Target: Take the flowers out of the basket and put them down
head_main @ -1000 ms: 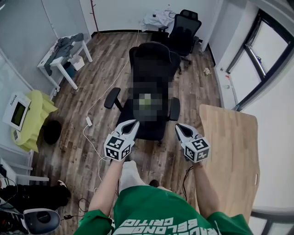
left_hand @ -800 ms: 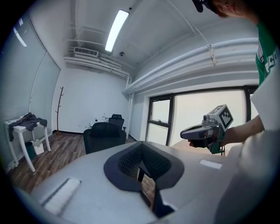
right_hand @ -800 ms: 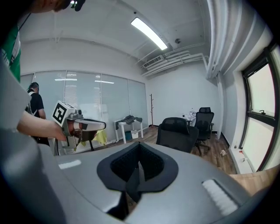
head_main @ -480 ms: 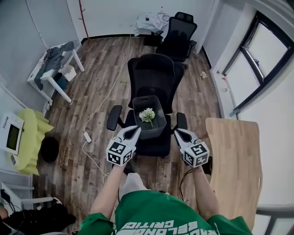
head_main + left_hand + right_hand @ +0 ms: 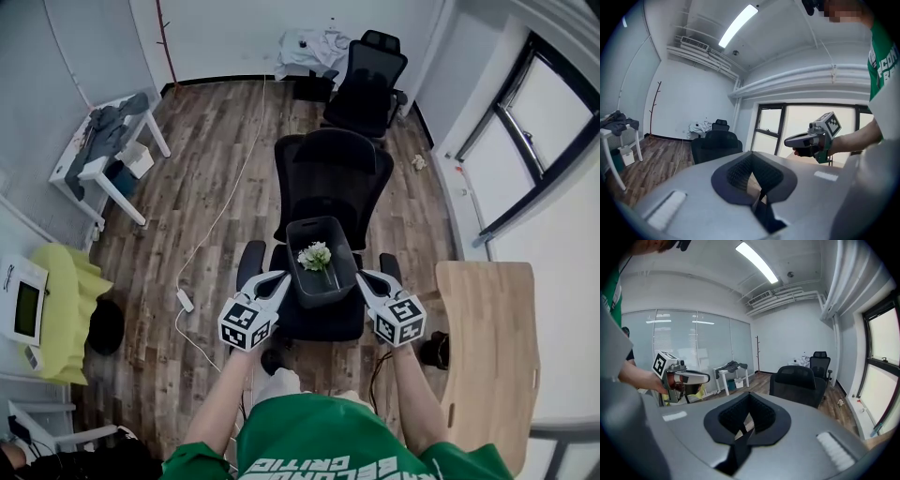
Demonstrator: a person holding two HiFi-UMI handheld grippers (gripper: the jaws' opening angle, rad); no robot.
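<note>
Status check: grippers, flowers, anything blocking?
Left gripper and right gripper both shut, empty, either side of the basket. White flowers inside it, on the chair. Nothing over the basket.

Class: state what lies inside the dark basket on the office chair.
Inside the basket lies a bunch of white flowers. Its floor beneath them is covered, so anything underneath cannot be seen.

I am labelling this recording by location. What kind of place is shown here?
Most likely a small office room. It has a black office chair with a second chair behind it, a wooden desk and a glass partition wall.
</note>
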